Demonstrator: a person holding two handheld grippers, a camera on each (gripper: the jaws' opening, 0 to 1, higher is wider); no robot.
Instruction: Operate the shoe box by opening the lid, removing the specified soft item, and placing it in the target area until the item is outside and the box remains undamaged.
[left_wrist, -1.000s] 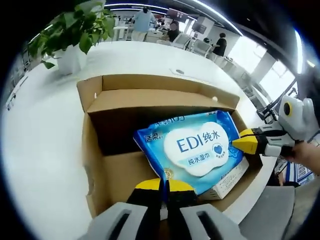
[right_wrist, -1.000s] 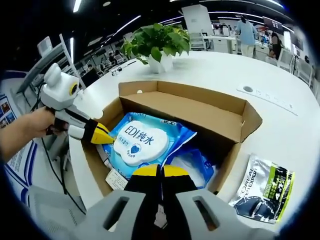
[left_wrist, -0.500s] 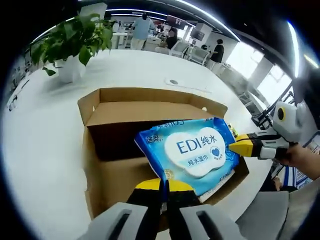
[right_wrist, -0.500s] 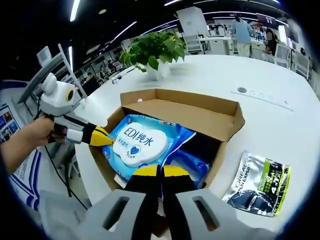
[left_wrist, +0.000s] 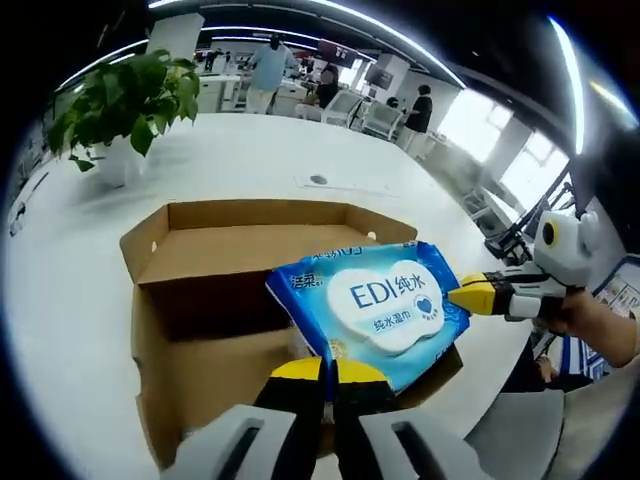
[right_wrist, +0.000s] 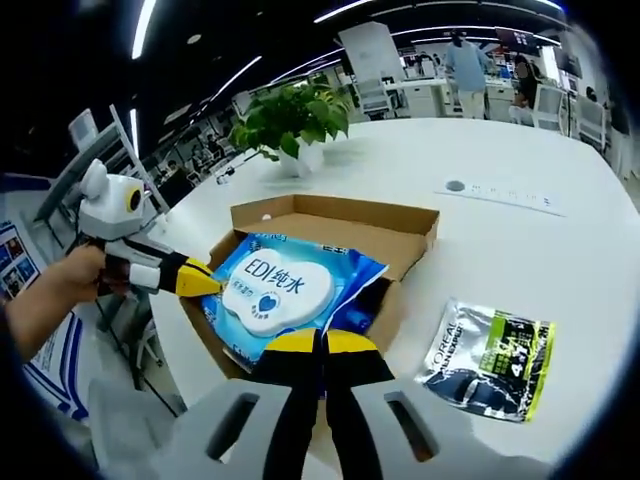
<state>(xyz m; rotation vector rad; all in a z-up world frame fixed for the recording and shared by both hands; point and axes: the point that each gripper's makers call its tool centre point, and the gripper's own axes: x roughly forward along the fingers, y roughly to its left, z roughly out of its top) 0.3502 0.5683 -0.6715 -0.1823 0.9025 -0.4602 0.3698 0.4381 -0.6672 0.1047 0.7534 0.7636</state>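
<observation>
Both grippers are raising the blue soft pack of wet wipes with the white oval label (left_wrist: 375, 305) higher than a second ago, so it is now clearing the open brown cardboard box (left_wrist: 190, 300) on the white table (left_wrist: 240, 160). The left gripper (left_wrist: 328, 372) and right gripper (right_wrist: 322, 345) are each clamping a pack edge, jaws closed. The extraction looks nearly done; placement remains, perhaps near the silver-and-green sachet (right_wrist: 487, 358) right of the box.

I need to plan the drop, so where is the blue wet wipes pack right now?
The wet wipes pack is held above the open shoe box, pinched between the left gripper and right gripper.
</observation>
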